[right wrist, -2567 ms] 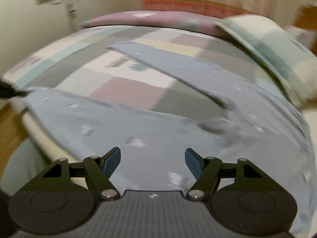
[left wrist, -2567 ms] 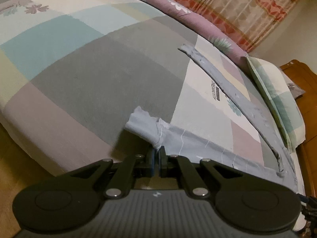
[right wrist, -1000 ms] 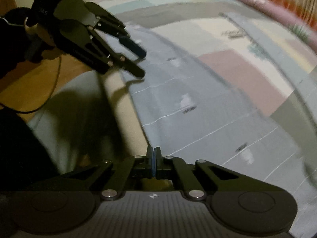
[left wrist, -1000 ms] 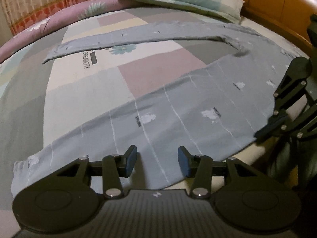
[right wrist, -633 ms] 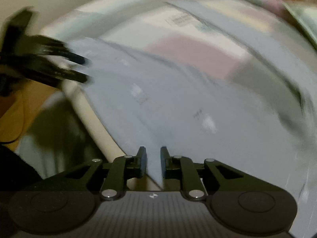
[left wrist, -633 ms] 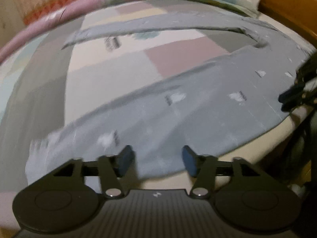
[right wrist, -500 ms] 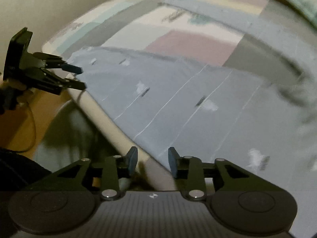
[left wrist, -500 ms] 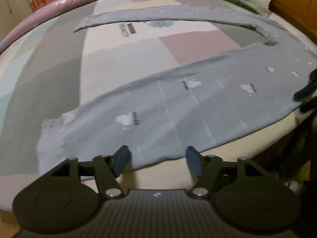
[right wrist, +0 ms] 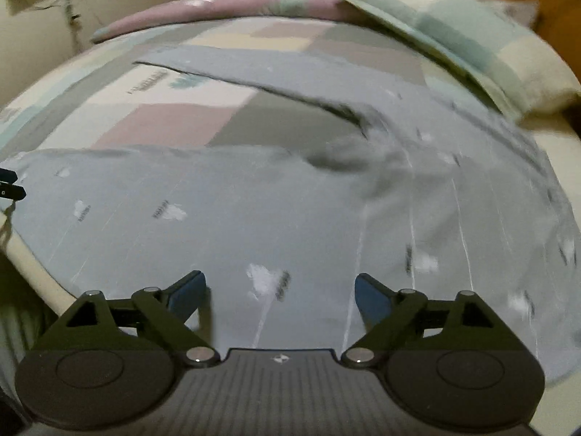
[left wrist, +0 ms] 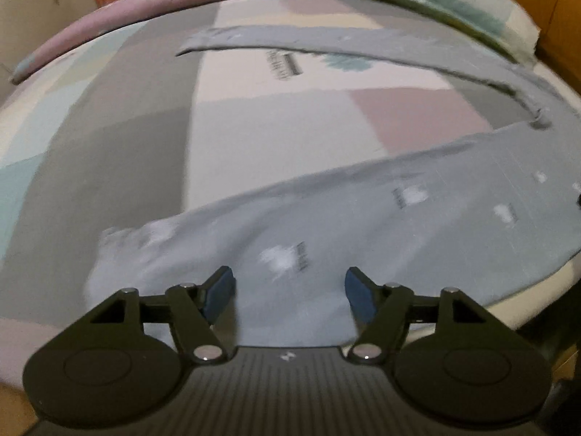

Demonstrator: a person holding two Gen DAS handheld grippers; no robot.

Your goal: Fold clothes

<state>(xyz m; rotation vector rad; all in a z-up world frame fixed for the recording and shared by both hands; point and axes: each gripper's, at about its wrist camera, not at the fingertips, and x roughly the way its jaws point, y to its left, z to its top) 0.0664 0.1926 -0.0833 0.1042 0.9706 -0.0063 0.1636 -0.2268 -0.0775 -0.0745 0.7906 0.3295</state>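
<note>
1. Covering most of both views is the bed, its sheet a patchwork of grey, cream, pink and teal blocks, with a mauve floral edge along the far side.
2. Spread flat across the near half of that sheet lies the grey-blue pair of trousers, printed with small white marks and thin pale lines — one leg runs along the near edge of the mattress, the other stretches across the far part, and the two meet at the right in the left wrist view.
3. A checked green-and-cream pillow sits at the head of the bed, just beyond the far leg.
4. The right gripper hovers above the near leg, jaws spread wide, gripping nothing; the cloth fills the gap between its blue pads.
5. The left gripper is likewise wide apart and empty — it hangs over the near leg close to its crumpled cuff, which lies just left of it.
</note>
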